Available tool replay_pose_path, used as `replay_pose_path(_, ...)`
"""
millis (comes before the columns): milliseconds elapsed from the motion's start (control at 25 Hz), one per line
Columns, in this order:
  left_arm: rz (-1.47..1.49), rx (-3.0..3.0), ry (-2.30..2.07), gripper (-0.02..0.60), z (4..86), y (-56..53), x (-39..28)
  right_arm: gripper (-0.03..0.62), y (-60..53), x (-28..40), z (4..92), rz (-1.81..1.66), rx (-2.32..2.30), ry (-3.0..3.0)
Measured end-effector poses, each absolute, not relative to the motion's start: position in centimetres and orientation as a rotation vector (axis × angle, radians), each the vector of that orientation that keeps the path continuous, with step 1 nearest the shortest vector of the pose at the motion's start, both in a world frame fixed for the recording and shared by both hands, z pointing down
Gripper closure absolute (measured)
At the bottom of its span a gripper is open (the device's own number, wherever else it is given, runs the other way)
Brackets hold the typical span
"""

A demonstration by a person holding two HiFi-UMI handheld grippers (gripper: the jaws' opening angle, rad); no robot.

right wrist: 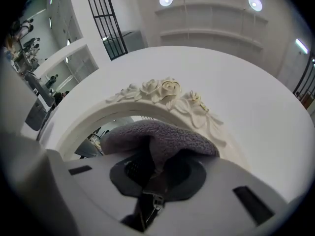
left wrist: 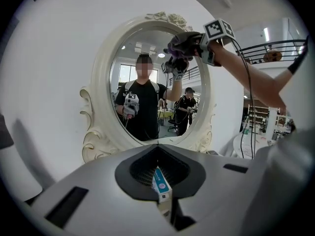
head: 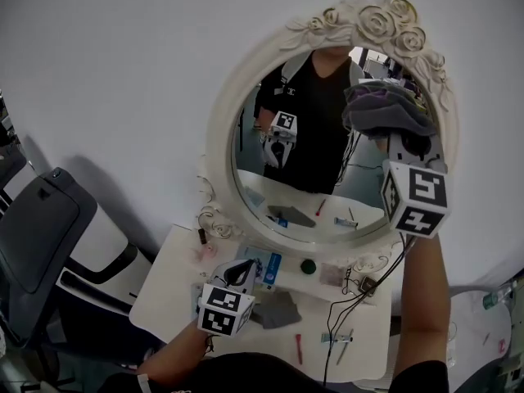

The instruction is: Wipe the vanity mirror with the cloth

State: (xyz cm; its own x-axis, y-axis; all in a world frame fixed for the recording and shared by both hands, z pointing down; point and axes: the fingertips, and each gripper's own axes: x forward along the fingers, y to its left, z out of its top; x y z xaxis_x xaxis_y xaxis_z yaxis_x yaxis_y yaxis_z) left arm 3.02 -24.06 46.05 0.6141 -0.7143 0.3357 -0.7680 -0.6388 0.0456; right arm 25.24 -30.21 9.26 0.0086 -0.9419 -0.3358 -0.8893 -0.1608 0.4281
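Head view: the right gripper [head: 391, 133] has its jaws clamped on the cloth [head: 383, 109], a fluffy grey-purple wad against the vanity mirror [head: 219, 146] at its upper right, just under the rose crest [head: 385, 23]. Most glass lies leftward and down. The left gripper [head: 242, 273] sits below the mirror, seemingly pinching a small blue-labelled box [left wrist: 161, 183].

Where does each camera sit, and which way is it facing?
Head view: on the person's head, looking down at the vanity mirror and table; both forearms, left gripper and right gripper show.
Left gripper view: low, facing the mirror; its jaws grip a blue-labelled box.
Right gripper view: raised, facing the mirror's top; its jaws grip the cloth.
All three share the rose crest.
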Motion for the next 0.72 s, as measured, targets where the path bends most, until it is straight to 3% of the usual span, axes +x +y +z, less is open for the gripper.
replay_pose_path(240, 0.438, 2.645, -1.251, 0.575, 46.1, -24.3, 2.2, 0.549, -31.2, 25.7, 5.3, -0.845, 2.211, -2.054)
replay_pose_path(720, 0.497, 2.633, -1.200, 0.575, 47.7, -25.4, 3.5, 0.549, -31.3, 26.1, 6.6, -0.800, 2.180, -2.284)
